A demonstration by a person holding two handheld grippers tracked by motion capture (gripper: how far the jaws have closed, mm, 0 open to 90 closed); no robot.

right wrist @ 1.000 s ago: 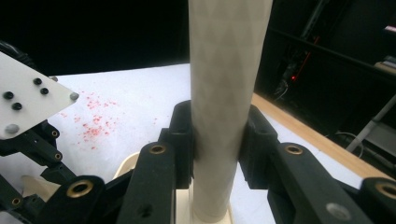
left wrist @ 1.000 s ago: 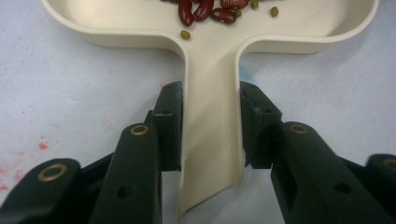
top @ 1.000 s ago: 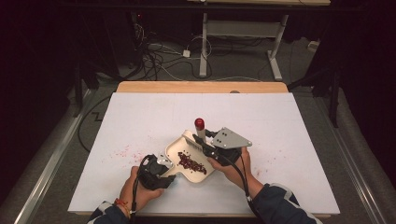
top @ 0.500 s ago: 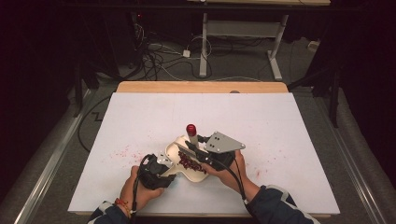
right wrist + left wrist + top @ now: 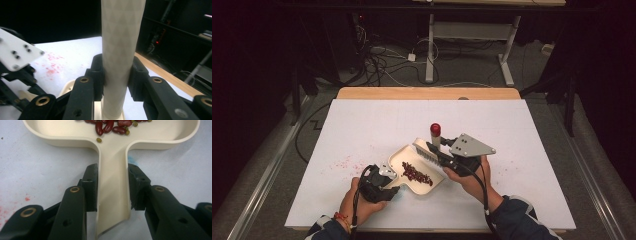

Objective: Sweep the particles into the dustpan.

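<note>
My left gripper (image 5: 112, 187) is clamped on the handle of the dustpan (image 5: 412, 167), which lies near the table's (image 5: 362, 125) front edge with beans (image 5: 416, 173) inside. My right gripper (image 5: 116, 72) pinches the brush (image 5: 435, 137) handle (red-capped) over the pan's far rim.

Cream dustpan (image 5: 414, 162) flat on white tabletop (image 5: 362, 120), short handle (image 5: 113, 195) toward person, gripped at both sides. Pile of red kidney beans (image 5: 416, 173) with few small green ones inside pan. Brush: pale handle (image 5: 120, 50) with red tip (image 5: 435, 129), tilted near upright, bristle head (image 5: 424, 151) over pan's far rim.
</note>
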